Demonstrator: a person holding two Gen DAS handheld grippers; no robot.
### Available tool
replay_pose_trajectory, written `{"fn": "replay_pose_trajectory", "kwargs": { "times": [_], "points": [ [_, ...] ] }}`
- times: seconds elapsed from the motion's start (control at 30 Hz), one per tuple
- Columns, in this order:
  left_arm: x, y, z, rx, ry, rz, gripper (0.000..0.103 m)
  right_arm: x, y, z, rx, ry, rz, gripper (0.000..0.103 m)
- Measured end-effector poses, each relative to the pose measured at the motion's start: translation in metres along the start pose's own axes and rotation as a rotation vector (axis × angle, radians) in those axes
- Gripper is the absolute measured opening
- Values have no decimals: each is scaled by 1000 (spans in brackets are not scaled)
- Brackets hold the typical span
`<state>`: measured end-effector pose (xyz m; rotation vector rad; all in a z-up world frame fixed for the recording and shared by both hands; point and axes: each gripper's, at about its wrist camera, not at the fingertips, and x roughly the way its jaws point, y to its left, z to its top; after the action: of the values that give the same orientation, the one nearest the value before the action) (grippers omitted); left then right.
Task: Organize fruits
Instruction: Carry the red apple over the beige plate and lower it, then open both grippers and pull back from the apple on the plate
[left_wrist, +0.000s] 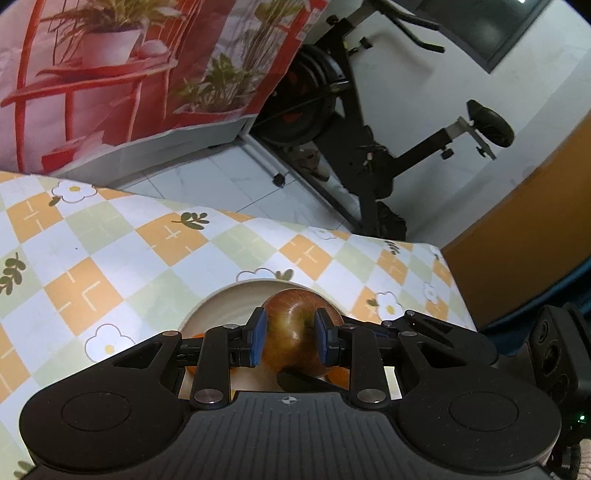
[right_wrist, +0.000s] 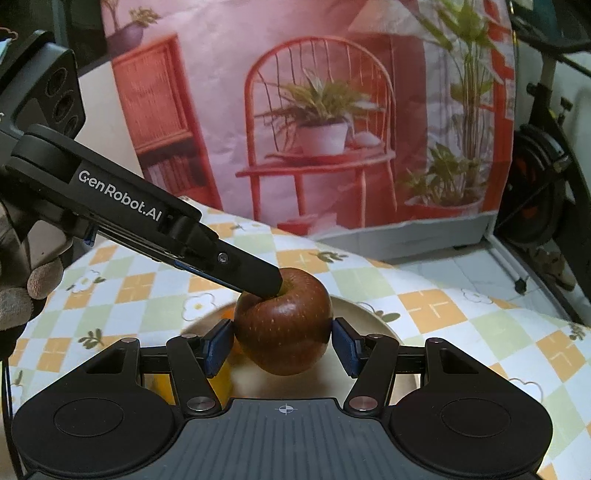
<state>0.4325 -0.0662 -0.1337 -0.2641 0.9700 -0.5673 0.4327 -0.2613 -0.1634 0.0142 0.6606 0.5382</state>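
A red-brown apple (right_wrist: 284, 325) sits between both pairs of tongs at once, right over a pale plate (left_wrist: 221, 295). I cannot tell whether the apple rests on the plate or hangs just above it.

The right tongs (right_wrist: 282, 343) stand part-way spread, with one blue pad against each flank of the apple, pinching it at its widest part. The left tongs (left_wrist: 290, 332) come in from the side and slant downward. They are set much narrower, and their pads press on the apple's top on either side of the stem hollow. A gloved hand (right_wrist: 22, 299) grips their handle.

Pieces of orange fruit (right_wrist: 221, 380) lie on the plate beneath and beside the apple, mostly hidden by the tongs.

The plate stands on a tabletop under a checked cloth (left_wrist: 110, 240) of orange, green and white with little flowers. It is nearer the corner that points toward a black exercise bike (left_wrist: 351, 110) than the opposite edge. Beyond the far edge hangs a printed sheet (right_wrist: 314, 110) showing red chairs and potted plants.
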Motion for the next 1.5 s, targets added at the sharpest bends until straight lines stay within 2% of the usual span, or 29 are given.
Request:
{"fn": "replay_pose_trajectory", "kwargs": {
  "times": [0.23,0.5,0.8,1.03,1.17,1.23,1.5],
  "points": [
    [14,16,3,-29,15,8,29,23,-7,-3,9,31,2,54],
    [17,20,3,-32,-3,12,29,30,-9,-4,30,29,9,55],
    [17,13,2,9,-15,64,39,24,-11,-4,51,37,-7,56],
    [15,8,0,27,-34,105,40,-3,-7,-7,37,7,-44,59],
    [10,4,-3,29,-50,157,43,-33,-7,-16,88,-49,-75,63],
    [5,1,-4,30,-49,157,43,-50,-8,-22,109,-78,-84,65],
    [-51,-13,-27,68,-134,184,45,-106,8,-50,125,-129,-128,71]
  ]
}}
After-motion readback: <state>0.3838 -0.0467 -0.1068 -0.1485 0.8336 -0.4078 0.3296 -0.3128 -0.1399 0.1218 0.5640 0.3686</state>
